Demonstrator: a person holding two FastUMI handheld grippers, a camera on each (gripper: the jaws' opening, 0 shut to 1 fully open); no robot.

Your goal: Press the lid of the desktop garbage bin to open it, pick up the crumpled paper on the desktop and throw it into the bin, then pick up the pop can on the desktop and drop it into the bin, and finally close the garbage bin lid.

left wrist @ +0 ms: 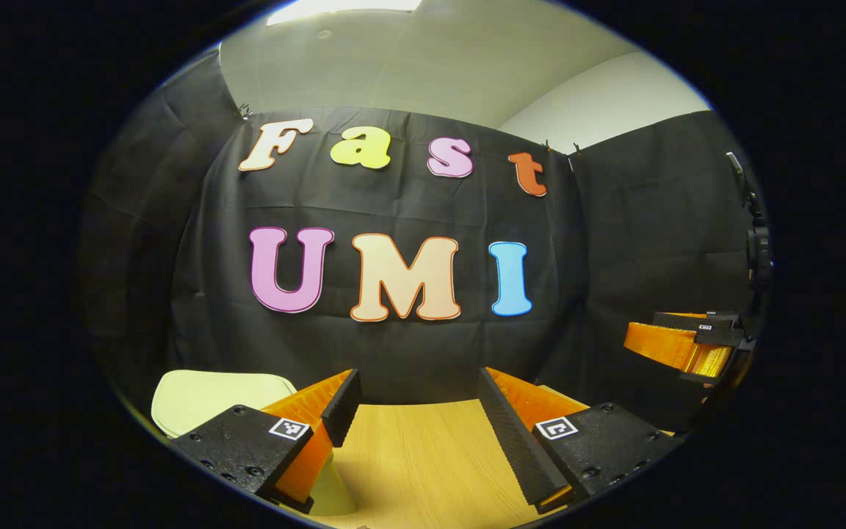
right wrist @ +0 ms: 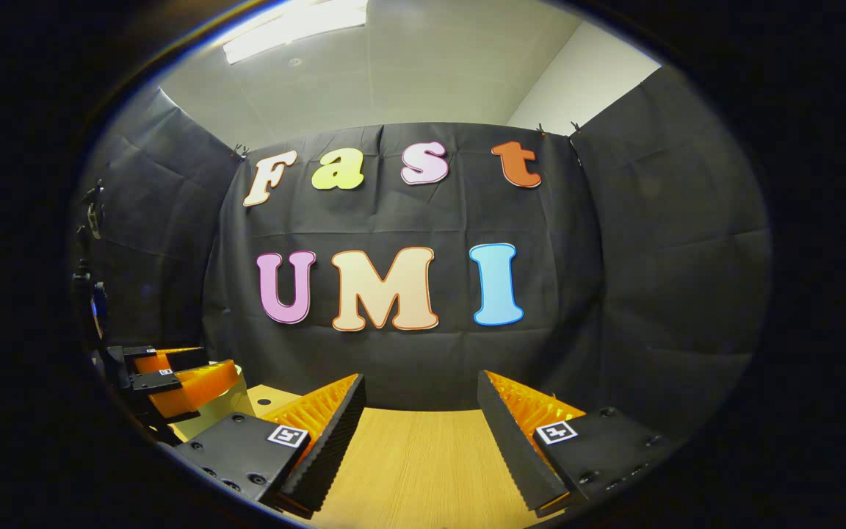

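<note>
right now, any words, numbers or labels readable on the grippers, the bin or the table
None readable.
Square tags on the left gripper and the right gripper: black-and-white code patterns, no letters.
Small tag on the right gripper, far off in the left gripper view: too small to read.
Bin and table: no print visible.

Pale cream plastic bin (left wrist: 203, 400) partly hidden behind left gripper's (left wrist: 417, 415) finger, lower body cut off at edge. In right gripper view, same bin (right wrist: 228, 400) mostly covered by the other gripper. Light wooden tabletop (left wrist: 423, 455) cropped below.
</note>
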